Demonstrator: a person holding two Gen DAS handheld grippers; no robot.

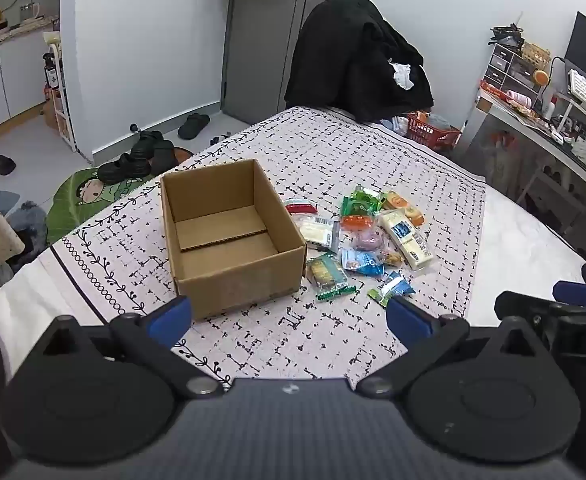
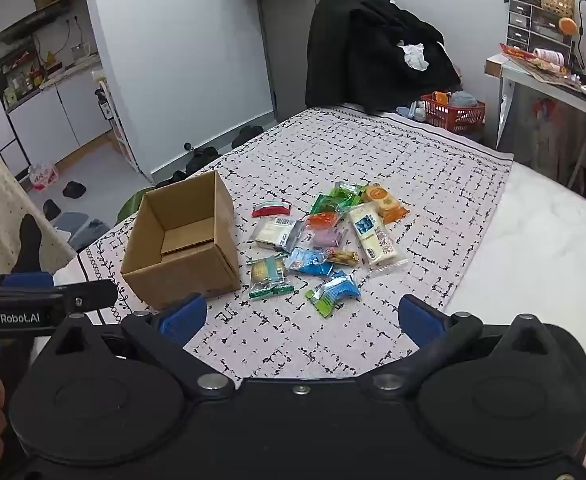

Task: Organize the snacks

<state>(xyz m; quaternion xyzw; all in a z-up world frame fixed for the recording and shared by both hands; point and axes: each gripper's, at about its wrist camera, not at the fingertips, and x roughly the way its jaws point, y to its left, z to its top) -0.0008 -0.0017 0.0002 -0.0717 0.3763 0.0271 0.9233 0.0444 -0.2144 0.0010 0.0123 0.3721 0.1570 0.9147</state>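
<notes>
An open, empty cardboard box (image 1: 229, 236) stands on the patterned bedspread; it also shows in the right wrist view (image 2: 181, 248). A loose pile of snack packets (image 1: 365, 240) lies just right of it, also in the right wrist view (image 2: 325, 240). The nearest packet is blue and green (image 1: 391, 288) (image 2: 335, 292). My left gripper (image 1: 289, 316) is open and empty, held above the bed in front of the box. My right gripper (image 2: 301, 316) is open and empty, in front of the pile.
A chair draped in black clothes (image 1: 357, 60) stands at the bed's far end. A red basket (image 1: 433, 130) and a cluttered desk (image 1: 541, 120) are at the right. Shoes (image 1: 133, 160) and a green mat lie on the floor at the left.
</notes>
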